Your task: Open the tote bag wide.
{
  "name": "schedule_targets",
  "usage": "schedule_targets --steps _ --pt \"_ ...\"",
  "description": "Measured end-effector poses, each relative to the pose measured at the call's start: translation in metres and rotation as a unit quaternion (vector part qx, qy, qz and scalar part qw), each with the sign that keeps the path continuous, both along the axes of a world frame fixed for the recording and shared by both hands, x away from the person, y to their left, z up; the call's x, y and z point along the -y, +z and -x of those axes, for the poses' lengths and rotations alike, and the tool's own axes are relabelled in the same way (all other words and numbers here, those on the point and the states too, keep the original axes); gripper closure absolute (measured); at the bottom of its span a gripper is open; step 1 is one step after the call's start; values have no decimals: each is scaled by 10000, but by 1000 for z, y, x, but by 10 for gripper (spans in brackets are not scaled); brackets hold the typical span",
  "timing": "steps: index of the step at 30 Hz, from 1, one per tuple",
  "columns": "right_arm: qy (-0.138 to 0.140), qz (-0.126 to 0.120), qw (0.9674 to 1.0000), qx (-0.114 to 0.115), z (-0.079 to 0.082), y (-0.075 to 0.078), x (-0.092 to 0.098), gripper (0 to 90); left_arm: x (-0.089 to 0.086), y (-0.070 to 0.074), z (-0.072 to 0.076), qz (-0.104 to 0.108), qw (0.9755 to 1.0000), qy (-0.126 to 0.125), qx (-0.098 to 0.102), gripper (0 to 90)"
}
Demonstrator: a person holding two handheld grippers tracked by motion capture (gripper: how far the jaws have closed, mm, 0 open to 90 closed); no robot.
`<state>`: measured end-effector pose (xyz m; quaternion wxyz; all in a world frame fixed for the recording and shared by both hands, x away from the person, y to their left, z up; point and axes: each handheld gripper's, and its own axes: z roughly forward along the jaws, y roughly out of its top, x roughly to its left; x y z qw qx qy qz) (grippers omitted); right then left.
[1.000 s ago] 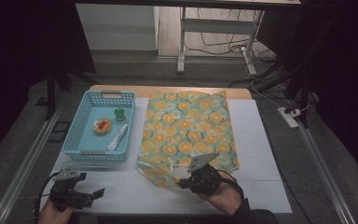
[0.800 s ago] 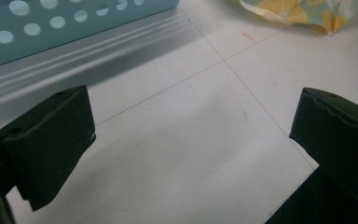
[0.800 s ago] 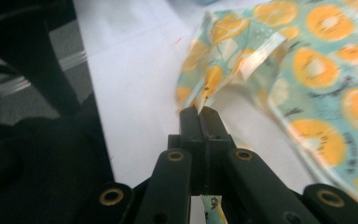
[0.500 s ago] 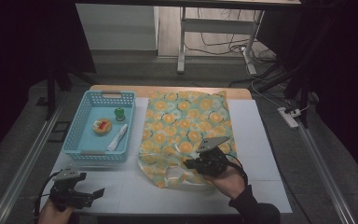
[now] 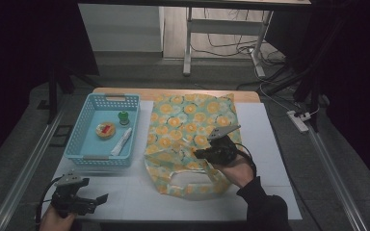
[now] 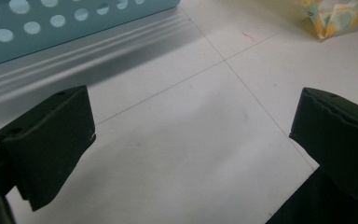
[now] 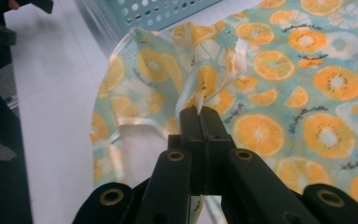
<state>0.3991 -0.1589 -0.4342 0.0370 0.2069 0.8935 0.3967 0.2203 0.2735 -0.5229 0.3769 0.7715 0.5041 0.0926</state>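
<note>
The right tool (image 5: 203,153) is pinching the near edge of the orange-print bag (image 5: 192,120), jaws clamped flat on a thin fold of the film (image 7: 204,95); it is lifting that edge off the white desk (image 5: 270,144) and carrying it over the bag's middle, probably to fold it or open its mouth; the bag is lying spread beside the blue basket (image 5: 79,137); the left tool (image 5: 99,198) is waiting low at the near-left corner, jaws gaping on nothing, likely kept clear so the sheet can move freely.
</note>
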Motion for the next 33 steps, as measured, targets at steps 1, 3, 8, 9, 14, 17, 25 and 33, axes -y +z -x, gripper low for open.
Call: schedule_targets --steps 1,3,8,9,14,17,25,33 --pt "-1 10 10000 7 -3 0 -1 895 0 0 0 1 10000 0 0 0" --pt "-19 11 10000 27 -13 -1 -4 895 0 0 0 3 10000 -1 -1 0" --pt "-31 13 10000 93 -30 -4 -12 895 0 0 0 11 10000 -1 -2 0" --pt "-31 13 10000 93 -30 -4 -12 895 0 0 0 11 10000 -1 -2 0" --pt "-107 -7 9999 68 -48 -9 -19 894 -1 0 0 24 10000 -3 -6 0" --pt "-154 1 9999 50 -59 -14 -23 894 -1 0 0 28 10000 1 -3 0" --pt "-314 76 9994 112 -84 -31 -31 894 -1 0 0 45 10000 0 -15 0" --pt "-512 347 9977 284 -103 -51 -41 893 -1 0 0 47 10000 3 -7 0"
